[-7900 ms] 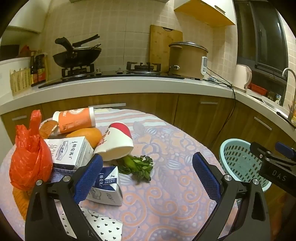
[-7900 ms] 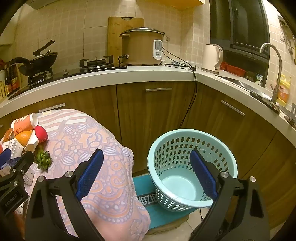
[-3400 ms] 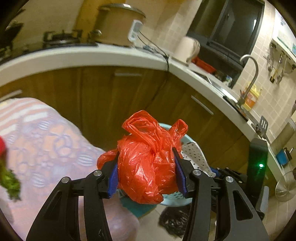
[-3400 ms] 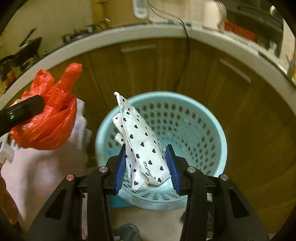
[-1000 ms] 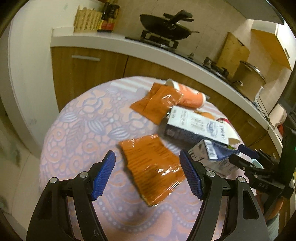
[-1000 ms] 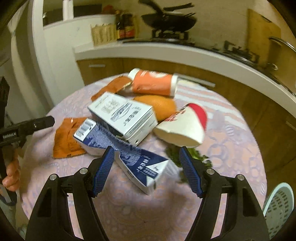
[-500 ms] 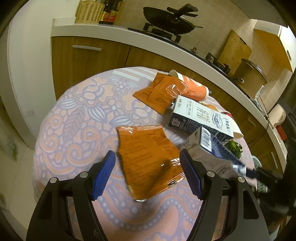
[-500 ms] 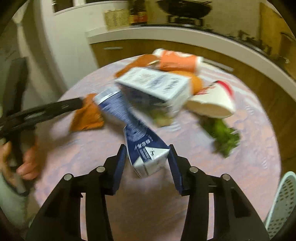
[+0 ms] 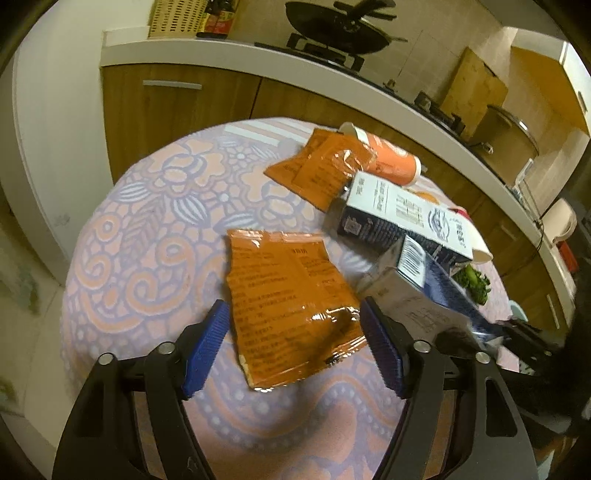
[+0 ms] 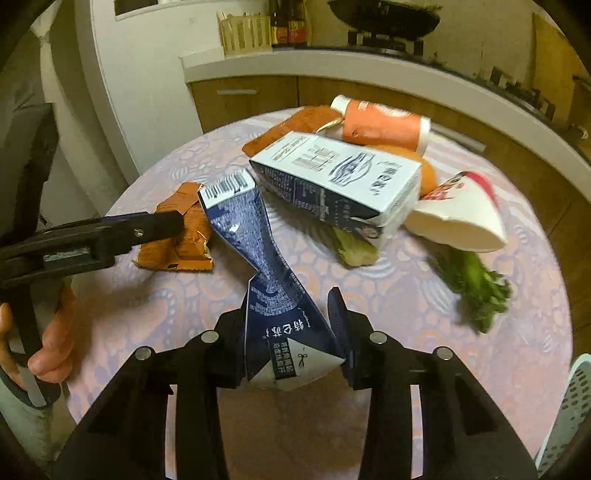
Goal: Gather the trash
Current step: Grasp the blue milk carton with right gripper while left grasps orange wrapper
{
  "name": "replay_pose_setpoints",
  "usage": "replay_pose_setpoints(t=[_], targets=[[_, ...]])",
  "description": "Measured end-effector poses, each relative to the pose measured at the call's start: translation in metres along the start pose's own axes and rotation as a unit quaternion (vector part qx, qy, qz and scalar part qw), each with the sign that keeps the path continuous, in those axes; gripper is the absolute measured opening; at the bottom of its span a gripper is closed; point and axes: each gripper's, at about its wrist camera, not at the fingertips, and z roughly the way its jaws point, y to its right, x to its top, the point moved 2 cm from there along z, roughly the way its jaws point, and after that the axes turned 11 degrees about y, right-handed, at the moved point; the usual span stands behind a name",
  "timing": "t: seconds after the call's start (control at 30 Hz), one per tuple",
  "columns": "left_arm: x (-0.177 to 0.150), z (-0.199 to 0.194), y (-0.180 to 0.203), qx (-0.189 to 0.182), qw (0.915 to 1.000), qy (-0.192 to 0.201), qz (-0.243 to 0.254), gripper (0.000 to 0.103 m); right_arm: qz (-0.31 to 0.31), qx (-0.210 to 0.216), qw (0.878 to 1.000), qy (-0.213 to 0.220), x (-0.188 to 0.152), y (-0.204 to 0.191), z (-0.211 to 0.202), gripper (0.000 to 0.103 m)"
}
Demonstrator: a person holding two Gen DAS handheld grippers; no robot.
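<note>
Right gripper [image 10: 291, 332] clamped on crushed blue milk carton [image 10: 258, 266], jaws just closing, carton angling toward 11 o'clock above the table [image 10: 424, 314]. Left gripper [image 9: 291, 347] widening, straddling orange wrapper [image 9: 288, 291] (not pinched). Better squeezed low before lifting. Carton lay free a second ago.

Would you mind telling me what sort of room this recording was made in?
Most likely a home kitchen: a wok sits on a gas stove on the white countertop over wooden cabinets, with a large cooker pot further along. The litter lies on a round table nearby.
</note>
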Motion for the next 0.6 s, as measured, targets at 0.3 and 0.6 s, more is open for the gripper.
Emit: replay_pose_setpoints(t=[0.3, 0.6], targets=[[-0.005, 0.018, 0.031, 0.061, 0.9963, -0.021, 0.057, 0.083, 0.006, -0.056, 0.998, 0.021, -0.026, 0.026, -0.048, 0.035], [-0.008, 0.014, 0.035, 0.066, 0.9946, -0.008, 0.079, 0.057, 0.040, -0.092, 0.995, 0.011, -0.045, 0.060, -0.067, 0.035]])
